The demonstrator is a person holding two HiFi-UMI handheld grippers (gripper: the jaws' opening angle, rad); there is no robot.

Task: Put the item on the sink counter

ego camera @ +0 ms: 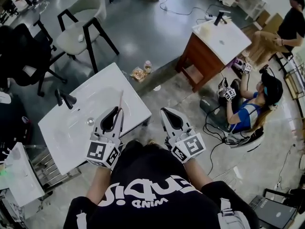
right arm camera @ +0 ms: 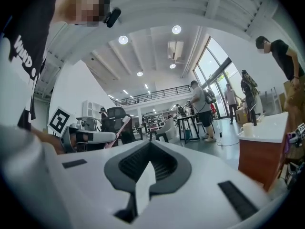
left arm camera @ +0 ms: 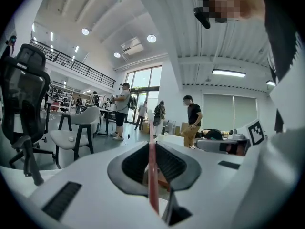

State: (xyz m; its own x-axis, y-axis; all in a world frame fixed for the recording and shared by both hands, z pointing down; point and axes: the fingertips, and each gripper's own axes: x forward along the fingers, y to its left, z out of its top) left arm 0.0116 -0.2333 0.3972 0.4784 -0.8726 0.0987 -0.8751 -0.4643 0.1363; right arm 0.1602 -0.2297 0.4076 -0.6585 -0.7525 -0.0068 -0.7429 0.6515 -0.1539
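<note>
Two claws are held in front of the person, by the near side of the white sink tabletop (ego camera: 136, 106). The left claw (ego camera: 116, 112) is clamped on a slim pink toothbrush (ego camera: 120, 100). Much of the toothbrush projects past the jaw tips, and it is carried clear of the tabletop, not yet set down. The right claw (ego camera: 165, 110) has its jaws together with nothing between them.

Handling, as judged: the toothbrush is light, stiff plastic, narrow and smooth, so it may pivot or slip when pinched near one end. A hold nearer mid-handle, across its flatter faces, would steady it. It is not fragile. A low release on a flat part of the tabletop is advisable, since a thin handle can roll toward the basin (ego camera: 78, 119).
</note>
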